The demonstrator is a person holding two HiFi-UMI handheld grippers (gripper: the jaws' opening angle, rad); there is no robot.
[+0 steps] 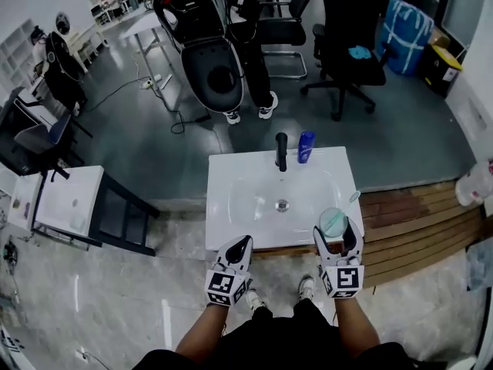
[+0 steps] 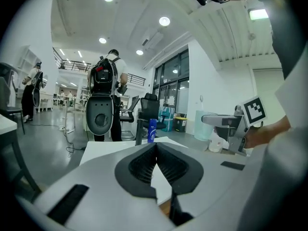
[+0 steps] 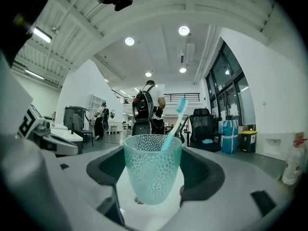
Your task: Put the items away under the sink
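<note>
Cup (image 3: 152,170) — translucent teal, dimpled wall, tapered, upright — clamped between right gripper (image 1: 337,236) jaws above the white sink's (image 1: 231,168) front-right corner. Teal toothbrush (image 3: 173,124) stands in it, long axis leaning right, head up. Left gripper (image 2: 155,150) pinched closed, empty, at the sink's front edge. Blue bottle (image 1: 306,146) stands upright just beside the black faucet (image 1: 282,151).

Your left gripper (image 1: 240,243) and right gripper (image 1: 337,230) are pale grey with black ribbed pads (image 2: 139,165). Behind each sits a checkered marker cube (image 1: 228,287). Your clothes (image 1: 269,338) seem dark.

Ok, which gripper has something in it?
The right gripper, shut on the teal cup holding a toothbrush; the left gripper is shut on nothing.
</note>
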